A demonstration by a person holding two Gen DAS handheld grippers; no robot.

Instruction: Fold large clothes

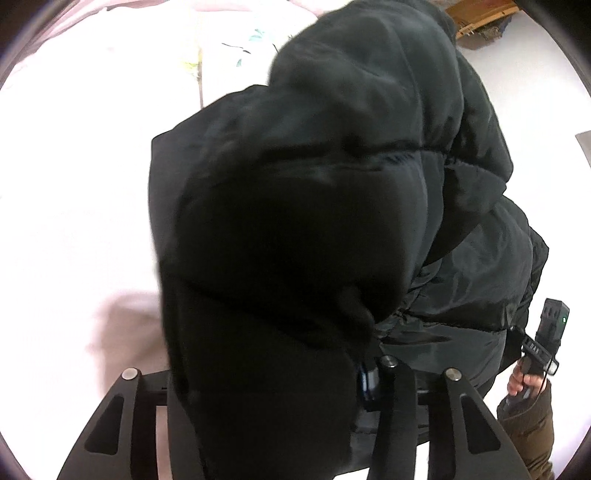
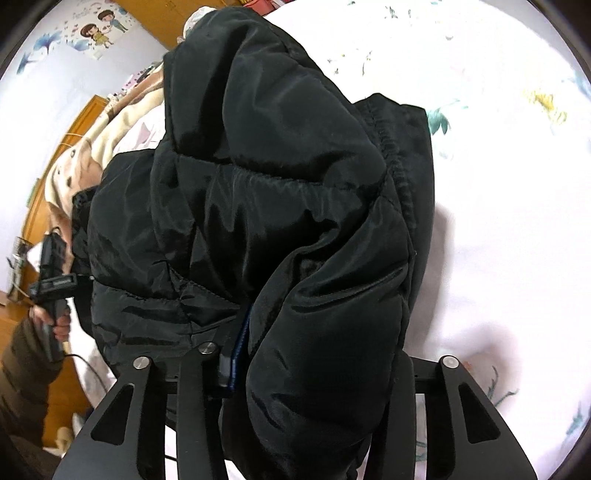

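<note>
A big black puffer jacket (image 1: pixel 332 206) fills the left wrist view and hangs over a white bed sheet (image 1: pixel 74 206). My left gripper (image 1: pixel 280 376) is shut on a thick fold of the jacket's edge; the cloth covers its fingertips. The same jacket (image 2: pixel 280 206) fills the right wrist view. My right gripper (image 2: pixel 295 365) is shut on another fold of the jacket, with a blue finger pad (image 2: pixel 236 365) showing against the cloth. The right gripper's handle also shows in the left wrist view (image 1: pixel 543 343), held in a hand, and the left gripper's handle in the right wrist view (image 2: pixel 51 280).
The bed is covered by a white floral sheet (image 2: pixel 498 184). A beige blanket (image 2: pixel 110 140) lies bunched at the far left of the bed. Wooden furniture (image 2: pixel 85 122) and a wall with cartoon stickers (image 2: pixel 96 33) stand behind it.
</note>
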